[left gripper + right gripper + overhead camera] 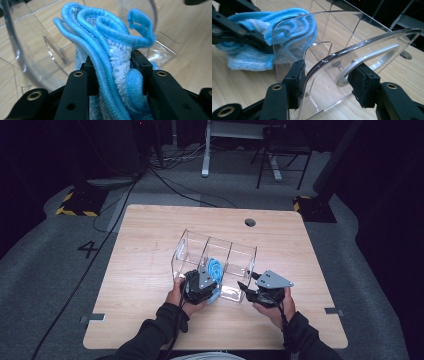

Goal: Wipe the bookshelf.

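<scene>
On the wooden table (150, 270) stands a clear three-compartment bin (192, 251). The right gripper (326, 82) clamps the bin's near end wall. The left gripper (113, 72) pinches a bunched blue cloth (110, 47) at the middle compartment's front opening.

The high view is dim and soft: the wooden table (150, 270) is evenly lit from above while the floor and room beyond fall into near-black, and fine detail is smeared. Shadows on the table are faint. In the left gripper view the blue cloth (110, 50) is bright and fairly sharp at its middle, the near jaws slightly blurred. In the right gripper view the clear organizer box (332, 62) catches pale glare along its curved edges, and the far background is dark and unfocused.
</scene>
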A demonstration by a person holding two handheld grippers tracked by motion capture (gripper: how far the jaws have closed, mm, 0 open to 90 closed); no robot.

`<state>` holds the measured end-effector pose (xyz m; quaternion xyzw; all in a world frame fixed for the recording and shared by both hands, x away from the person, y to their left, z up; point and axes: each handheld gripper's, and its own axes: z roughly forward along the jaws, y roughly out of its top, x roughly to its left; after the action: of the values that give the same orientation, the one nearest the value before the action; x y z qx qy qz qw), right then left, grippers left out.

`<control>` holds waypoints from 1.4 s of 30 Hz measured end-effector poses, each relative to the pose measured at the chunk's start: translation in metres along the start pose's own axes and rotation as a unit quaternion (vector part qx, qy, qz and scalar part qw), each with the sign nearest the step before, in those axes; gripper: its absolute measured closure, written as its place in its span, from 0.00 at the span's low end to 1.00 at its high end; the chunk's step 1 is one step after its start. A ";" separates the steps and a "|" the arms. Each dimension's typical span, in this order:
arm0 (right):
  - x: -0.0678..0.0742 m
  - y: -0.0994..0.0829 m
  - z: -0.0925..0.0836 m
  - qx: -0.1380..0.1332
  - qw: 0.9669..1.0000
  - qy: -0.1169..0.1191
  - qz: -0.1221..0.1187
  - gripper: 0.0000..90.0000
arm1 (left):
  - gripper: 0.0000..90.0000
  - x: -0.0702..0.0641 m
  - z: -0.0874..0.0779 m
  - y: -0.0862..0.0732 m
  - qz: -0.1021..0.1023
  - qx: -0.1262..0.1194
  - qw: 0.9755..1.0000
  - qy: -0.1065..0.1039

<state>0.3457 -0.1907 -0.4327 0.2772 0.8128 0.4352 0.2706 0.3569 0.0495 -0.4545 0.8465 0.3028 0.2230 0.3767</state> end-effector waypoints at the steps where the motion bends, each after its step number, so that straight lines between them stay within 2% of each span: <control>1: 0.000 0.000 0.000 -0.001 1.000 -0.001 -0.001 0.54 | 0.72 -0.001 0.004 0.000 0.001 0.006 1.000 0.002; 6: 0.001 0.000 0.000 -0.001 1.000 -0.002 -0.002 0.54 | 0.72 -0.005 0.016 -0.003 0.001 0.018 1.000 0.011; 8: 0.001 0.000 0.000 -0.001 1.000 -0.003 -0.002 0.54 | 0.72 -0.006 0.022 -0.007 0.002 0.034 0.999 0.008; 10: 0.001 0.000 0.000 0.000 1.000 -0.004 -0.002 0.54 | 0.72 -0.007 0.025 -0.011 0.004 0.038 0.999 0.005; 15: 0.000 0.000 0.000 -0.001 1.000 -0.001 -0.002 0.54 | 0.72 -0.003 0.021 -0.013 0.015 0.055 0.998 -0.030; 18: -0.001 0.000 0.000 -0.001 1.000 0.003 -0.001 0.54 | 0.72 -0.001 0.014 -0.013 0.034 0.069 0.996 -0.050; 20: -0.001 0.000 0.000 -0.001 1.000 0.003 0.000 0.54 | 0.72 0.001 0.008 -0.013 0.028 0.066 0.996 -0.056; 22: 0.000 0.000 0.000 0.001 1.000 0.002 0.000 0.54 | 0.71 0.001 0.003 -0.009 0.028 0.053 0.997 -0.047; 26: 0.001 0.000 0.001 -0.001 1.000 0.000 -0.003 0.54 | 0.71 0.004 -0.010 0.004 0.014 0.002 1.000 -0.018; 28: 0.001 0.000 0.001 0.000 1.000 -0.001 -0.003 0.54 | 0.71 0.007 -0.016 0.009 0.000 -0.026 1.000 -0.008; 30: 0.002 0.000 0.001 -0.001 1.000 -0.001 -0.003 0.54 | 0.71 0.010 -0.020 0.013 -0.006 -0.042 0.999 -0.001; 35: 0.003 0.000 0.001 -0.002 1.000 -0.001 -0.003 0.54 | 0.71 0.012 -0.010 0.012 -0.020 -0.040 0.999 0.007; 38: 0.004 0.001 0.001 -0.002 1.000 -0.003 -0.005 0.53 | 0.71 0.006 -0.003 0.011 -0.008 -0.028 0.999 0.018; 41: 0.006 0.001 0.001 -0.001 1.000 -0.006 -0.007 0.53 | 0.71 0.003 -0.001 0.010 -0.008 -0.025 0.999 0.026; 42: 0.006 0.001 0.001 -0.002 1.000 -0.005 -0.008 0.53 | 0.71 0.001 0.002 0.007 -0.006 -0.017 0.999 0.030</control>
<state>0.3423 -0.1852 -0.4339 0.2719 0.8131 0.4328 0.2786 0.3616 0.0458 -0.4507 0.8311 0.3154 0.2515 0.3829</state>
